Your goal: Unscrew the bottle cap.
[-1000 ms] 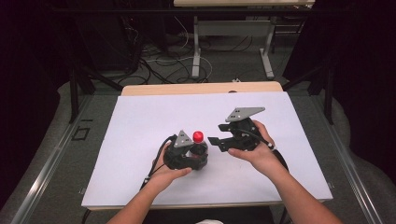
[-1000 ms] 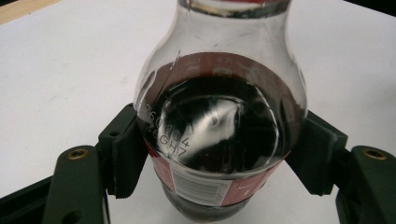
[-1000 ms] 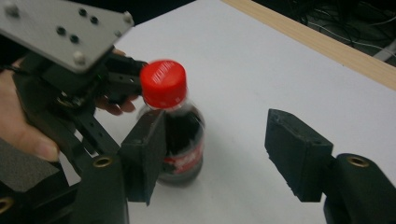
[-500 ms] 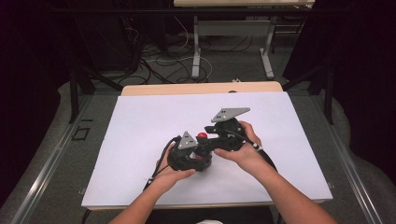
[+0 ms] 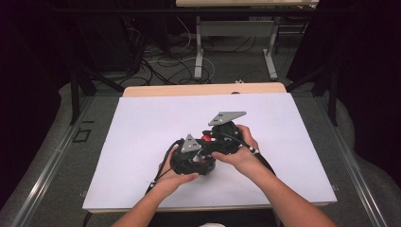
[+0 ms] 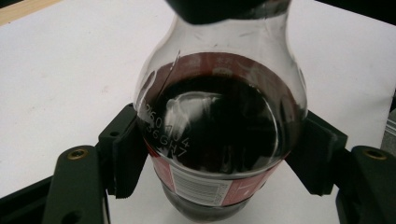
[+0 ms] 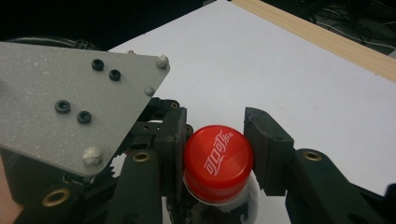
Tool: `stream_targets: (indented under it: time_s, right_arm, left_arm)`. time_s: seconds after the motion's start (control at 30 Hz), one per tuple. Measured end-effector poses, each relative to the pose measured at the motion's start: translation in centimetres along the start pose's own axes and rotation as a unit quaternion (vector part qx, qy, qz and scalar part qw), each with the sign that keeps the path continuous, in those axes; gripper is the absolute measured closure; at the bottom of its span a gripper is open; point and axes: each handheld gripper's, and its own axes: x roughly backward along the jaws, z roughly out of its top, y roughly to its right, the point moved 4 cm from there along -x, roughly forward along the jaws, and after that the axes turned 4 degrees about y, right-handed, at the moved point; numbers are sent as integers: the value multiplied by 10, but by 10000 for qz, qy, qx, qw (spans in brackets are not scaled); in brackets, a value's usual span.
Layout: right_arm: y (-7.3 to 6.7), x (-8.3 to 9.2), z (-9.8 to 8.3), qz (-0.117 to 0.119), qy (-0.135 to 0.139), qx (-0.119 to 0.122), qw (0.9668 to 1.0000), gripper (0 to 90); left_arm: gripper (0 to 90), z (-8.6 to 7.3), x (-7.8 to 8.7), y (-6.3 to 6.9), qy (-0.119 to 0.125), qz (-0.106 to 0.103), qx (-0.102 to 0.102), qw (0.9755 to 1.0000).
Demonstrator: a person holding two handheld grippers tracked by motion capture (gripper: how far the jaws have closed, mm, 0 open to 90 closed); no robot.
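Left claw [image 6: 219,154] clamps the body of the cola bottle [image 6: 219,135], pads pressing its label band on both sides — a steadying hold, so the bottle, upright near the middle of the white bench [image 5: 142,127], won't turn. Right claw [image 7: 215,156] has just been closing and now pinches the red cap [image 7: 217,163] from above, apparently to twist it off. Seal broken or not — cannot tell. In the high view the hands and claw bodies hide nearly all of the bottle; its base is cut off.
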Motion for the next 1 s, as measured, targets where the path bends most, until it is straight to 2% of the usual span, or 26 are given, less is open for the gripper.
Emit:
stream_targets:
  time_s: [0.03, 0.07, 0.13, 0.27, 0.37, 0.47, 0.5, 0.53, 0.67, 0.7, 0.73, 0.77, 0.87, 0.9, 0.97, 1.0]
  right_arm:
    - [0, 0, 0, 32, -59, 24, 10000, 604]
    - [1, -1, -1, 23, 23, 65, 10000, 606]
    - [1, -1, -1, 100, 36, 14, 9999, 607]
    - [3, 0, -1, 271, 29, 75, 9996, 610]
    - [6, 0, -1, 483, -17, 159, 9987, 612]
    - [9, 0, 0, 770, -62, 393, 9962, 613]
    - [10, 0, 0, 845, -50, 396, 9956, 613]
    - [11, 0, 1, 972, -67, 483, 9941, 613]
    - [15, 1, 2, 1342, -176, 665, 9886, 614]
    - [15, 1, 2, 1342, -176, 665, 9886, 614]
    - [16, 1, 3, 1547, -240, 858, 9839, 615]
    - [17, 2, 3, 1667, -292, 998, 9805, 614]
    - [20, 2, 5, 1912, -209, 1214, 9738, 611]
    - [19, 3, 5, 1908, -201, 1208, 9740, 607]
    - [17, 5, 6, 1684, -176, 975, 9807, 528]
    - [15, 5, 6, 1616, -128, 862, 9830, 509]
  left_arm:
    - [300, -1, 0, 1, -46, -34, 58, 10000]
    - [300, -1, 0, 1, -50, -22, 37, 10000]
    - [301, -1, 0, 0, -46, -24, -16, 10000]
    - [301, -1, 2, 0, -77, -69, -47, 9999]
    - [302, -1, 2, 0, -69, -57, -54, 9999]
    - [302, -1, 3, 0, -58, -62, -94, 9999]
    - [302, -1, 3, 0, -90, -113, -103, 9998]
    - [302, -1, 4, 0, -116, -177, -94, 9997]
    - [302, -1, 3, 1, -21, -161, -98, 9998]
    - [302, -1, 3, 2, -26, -188, -109, 9998]
    - [302, -1, 4, 3, -92, -308, -158, 9994]
    - [301, -1, 3, 5, -13, -316, -94, 9995]
    - [301, 0, 4, 5, -2, -304, -113, 9995]
    - [301, 1, 4, 4, 34, -258, -127, 9996]
    - [300, 2, 5, 2, 50, -226, -122, 9997]
    - [300, 2, 5, 2, 57, -194, -99, 9997]
